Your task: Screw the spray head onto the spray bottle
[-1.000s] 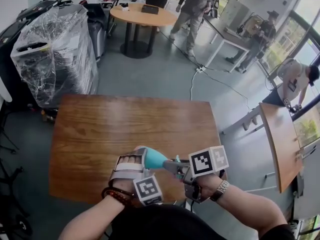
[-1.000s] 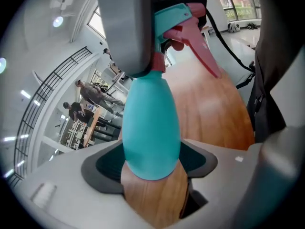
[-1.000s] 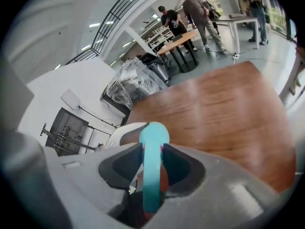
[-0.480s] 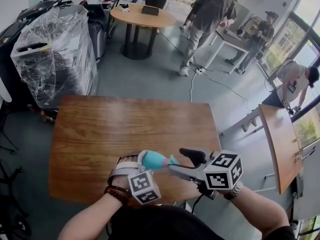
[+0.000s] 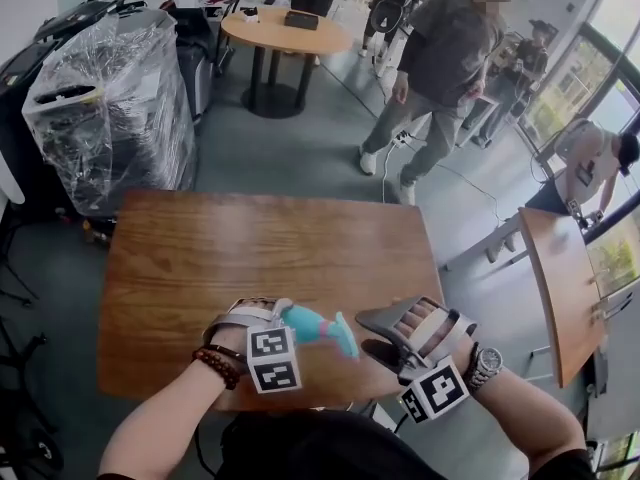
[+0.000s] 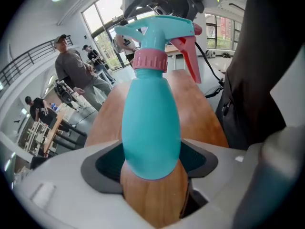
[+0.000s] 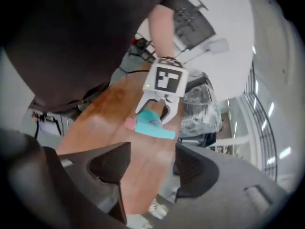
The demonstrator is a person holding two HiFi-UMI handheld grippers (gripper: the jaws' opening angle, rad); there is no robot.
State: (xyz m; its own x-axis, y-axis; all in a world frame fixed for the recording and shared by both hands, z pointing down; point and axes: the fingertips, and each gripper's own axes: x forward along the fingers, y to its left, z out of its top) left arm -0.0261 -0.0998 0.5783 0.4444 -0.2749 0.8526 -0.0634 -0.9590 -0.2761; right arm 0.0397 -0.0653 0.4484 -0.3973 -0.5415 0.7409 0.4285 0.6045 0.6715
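The teal spray bottle (image 5: 310,322) lies sideways in the air above the near edge of the wooden table (image 5: 250,248). Its teal spray head (image 5: 346,342) with a pink trigger sits on the pink collar (image 6: 149,60). My left gripper (image 5: 290,318) is shut on the bottle's body (image 6: 151,123). My right gripper (image 5: 378,335) stands just right of the spray head, apart from it. Its jaws stand wide and are closing, with nothing between them. In the right gripper view the bottle (image 7: 151,123) lies ahead, beyond the right gripper (image 7: 152,162).
A plastic-wrapped machine (image 5: 110,108) stands beyond the table's far left corner. A round table (image 5: 285,30) is further back. A person (image 5: 440,68) walks on the floor behind the table. A second wooden table (image 5: 560,278) is at the right.
My right gripper has let go of the spray head, opened, drawn back to the right and rolled so its marker cube faces down. The person behind has walked closer.
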